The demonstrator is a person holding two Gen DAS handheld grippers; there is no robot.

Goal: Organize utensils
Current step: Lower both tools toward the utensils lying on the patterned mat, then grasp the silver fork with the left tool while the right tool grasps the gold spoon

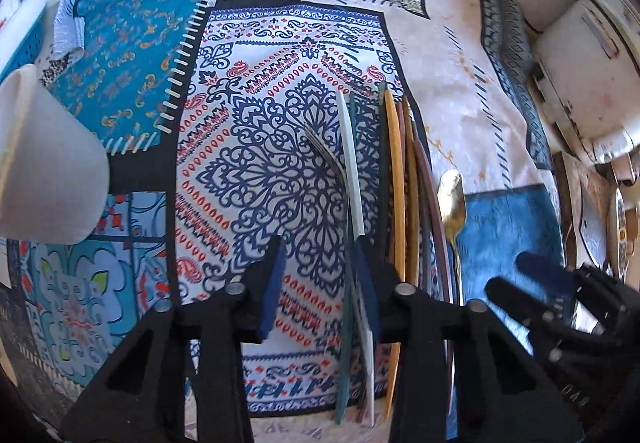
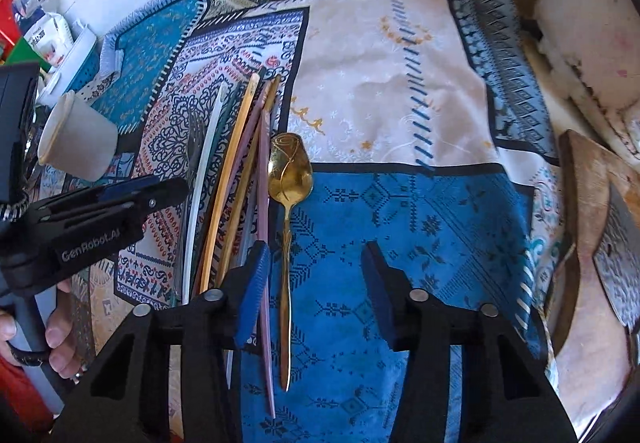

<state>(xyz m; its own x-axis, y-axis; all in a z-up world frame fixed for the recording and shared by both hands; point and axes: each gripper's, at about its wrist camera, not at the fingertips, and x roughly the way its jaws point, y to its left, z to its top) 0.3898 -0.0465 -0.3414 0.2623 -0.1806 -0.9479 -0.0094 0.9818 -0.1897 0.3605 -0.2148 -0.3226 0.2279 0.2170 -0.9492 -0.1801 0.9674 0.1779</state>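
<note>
Right wrist view: right gripper [image 2: 316, 283] half-open around gold spoon [image 2: 289, 179], apparently untouched; chopsticks [image 2: 240, 147] at nine o'clock; left gripper [image 1: 320, 275] half-open, grasping nothing.

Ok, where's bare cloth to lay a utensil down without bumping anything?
Free: the cream patch beyond the gold spoon, and the blue patch to its right. Crowded: the chopsticks and fork bundle left of the spoon, up to the paper cup.
</note>
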